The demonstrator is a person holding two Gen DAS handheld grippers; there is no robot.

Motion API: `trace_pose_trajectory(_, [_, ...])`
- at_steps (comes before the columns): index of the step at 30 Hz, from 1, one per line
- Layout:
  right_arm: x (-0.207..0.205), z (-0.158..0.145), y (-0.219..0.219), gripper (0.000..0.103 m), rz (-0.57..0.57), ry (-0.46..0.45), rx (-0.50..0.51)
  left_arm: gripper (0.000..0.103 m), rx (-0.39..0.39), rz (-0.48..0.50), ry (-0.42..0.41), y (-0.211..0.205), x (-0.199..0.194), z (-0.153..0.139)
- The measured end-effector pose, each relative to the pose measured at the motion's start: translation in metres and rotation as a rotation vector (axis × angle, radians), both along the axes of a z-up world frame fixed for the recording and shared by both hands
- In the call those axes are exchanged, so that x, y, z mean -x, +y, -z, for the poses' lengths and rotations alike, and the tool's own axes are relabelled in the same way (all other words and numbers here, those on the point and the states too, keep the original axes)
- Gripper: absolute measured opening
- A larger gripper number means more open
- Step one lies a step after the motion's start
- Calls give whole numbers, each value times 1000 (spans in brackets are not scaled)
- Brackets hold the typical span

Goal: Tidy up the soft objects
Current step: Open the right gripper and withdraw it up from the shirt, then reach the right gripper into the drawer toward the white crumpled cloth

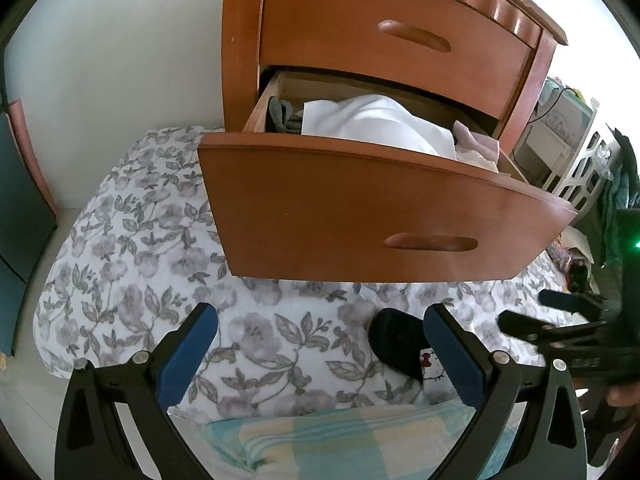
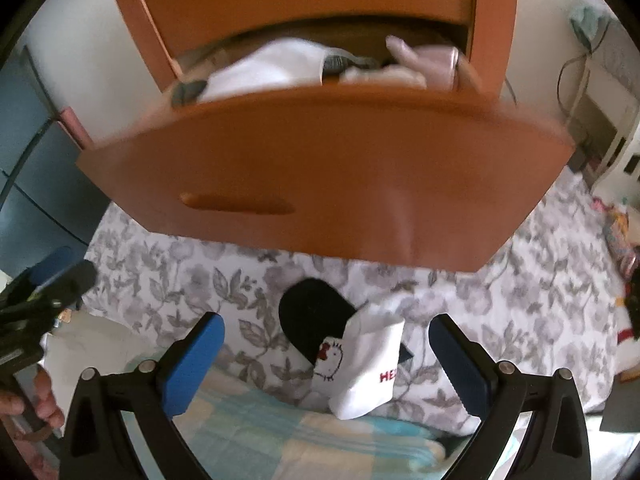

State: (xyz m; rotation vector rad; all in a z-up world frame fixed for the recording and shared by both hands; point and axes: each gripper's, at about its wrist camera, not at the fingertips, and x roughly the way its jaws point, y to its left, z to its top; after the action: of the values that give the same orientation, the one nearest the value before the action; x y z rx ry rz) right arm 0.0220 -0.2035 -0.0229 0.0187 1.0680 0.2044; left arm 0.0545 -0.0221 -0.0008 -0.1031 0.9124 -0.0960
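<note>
1. Right wrist view: the right gripper tilts steeply down over the bed, jaws spread wide and empty, with the white sock lying between its fingers, touching neither.
2. The left gripper also stands spread, empty.
3. Ahead, the open drawer is blurred; its clothes are indistinct.

I'm facing a reddish-brown wooden nightstand against a plain white wall, beside a bed under a grey-flowered white bedspread. Daylight brightens white shelving at the right.
</note>
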Motion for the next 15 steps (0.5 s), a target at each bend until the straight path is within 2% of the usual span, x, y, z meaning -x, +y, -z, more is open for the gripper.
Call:
trace_pose_trajectory(3, [3, -19, -4, 103, 14, -42, 10, 102, 7, -1, 2, 0, -1, 2])
trace_pose_trajectory(8, [5, -52, -13, 103, 41, -122, -47, 102, 16, 5, -4, 0, -1, 3])
trace_pose_trajectory(15, [9, -92, -8, 103, 0, -226, -82, 102, 56, -12, -36, 6, -3, 2])
